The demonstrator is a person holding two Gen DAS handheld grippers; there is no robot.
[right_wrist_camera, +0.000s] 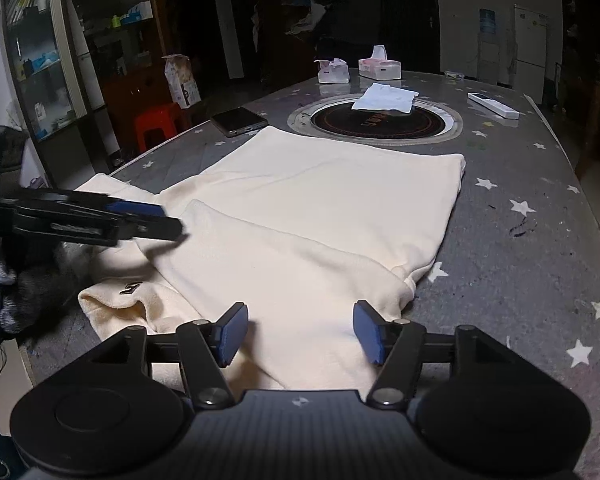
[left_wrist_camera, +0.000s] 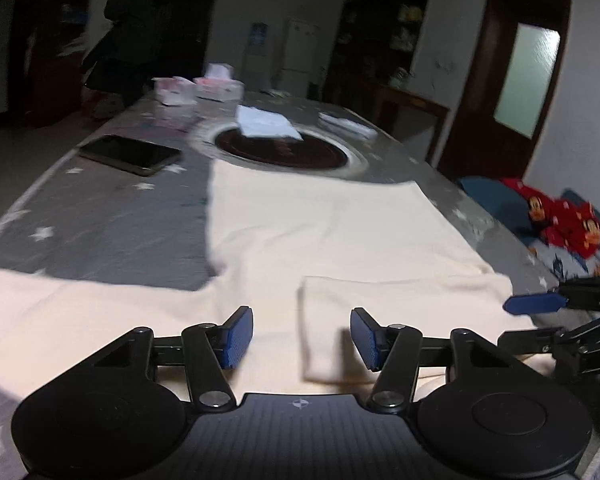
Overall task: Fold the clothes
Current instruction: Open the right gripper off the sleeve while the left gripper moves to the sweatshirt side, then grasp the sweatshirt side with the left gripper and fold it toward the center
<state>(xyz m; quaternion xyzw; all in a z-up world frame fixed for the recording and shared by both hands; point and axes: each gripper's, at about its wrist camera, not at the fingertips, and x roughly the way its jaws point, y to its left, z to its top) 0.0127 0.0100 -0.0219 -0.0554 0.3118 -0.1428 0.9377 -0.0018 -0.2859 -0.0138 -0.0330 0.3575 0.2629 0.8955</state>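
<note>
A cream sweater lies flat on the grey star-print table. One sleeve is folded across its body; the other sleeve runs off to the left. My left gripper is open and empty, low over the sweater near the folded sleeve's end. My right gripper is open and empty, over the near edge of the sweater. The right gripper shows at the right edge of the left wrist view. The left gripper shows at the left of the right wrist view, above the collar.
A tablet lies on the table at the far left. A round dark hotplate with a white cloth sits beyond the sweater. Tissue boxes and a remote lie at the far end. A person stands behind.
</note>
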